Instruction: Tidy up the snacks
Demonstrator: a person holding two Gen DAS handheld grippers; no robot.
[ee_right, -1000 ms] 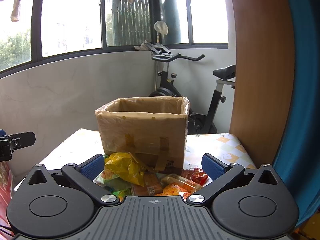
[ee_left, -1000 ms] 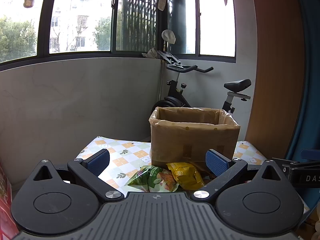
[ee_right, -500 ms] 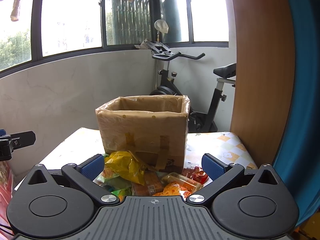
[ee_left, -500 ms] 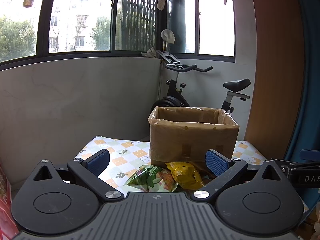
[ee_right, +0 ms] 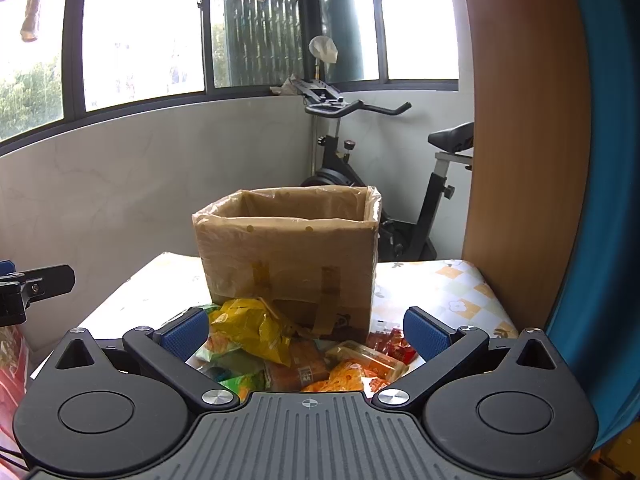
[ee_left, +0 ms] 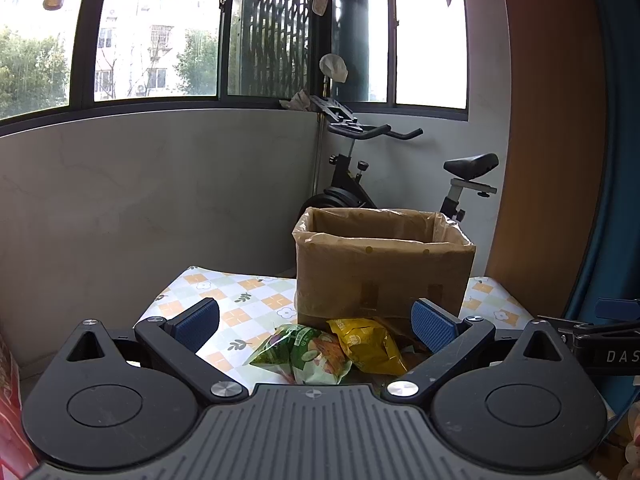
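Right wrist: snacks [ee_right: 280, 344] between claw [ee_right: 306, 330] fingers.

right gripper [ee_right: 306, 330] spread, empty | snacks [ee_right: 288, 352] heaped against box [ee_right: 290, 264]

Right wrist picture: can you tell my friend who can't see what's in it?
A pile of snack packets, with a yellow bag on top, lies on a checked table in front of an open cardboard box. The right gripper hovers just before the pile, jaws open and holding nothing. An exercise bike stands behind, under big windows.
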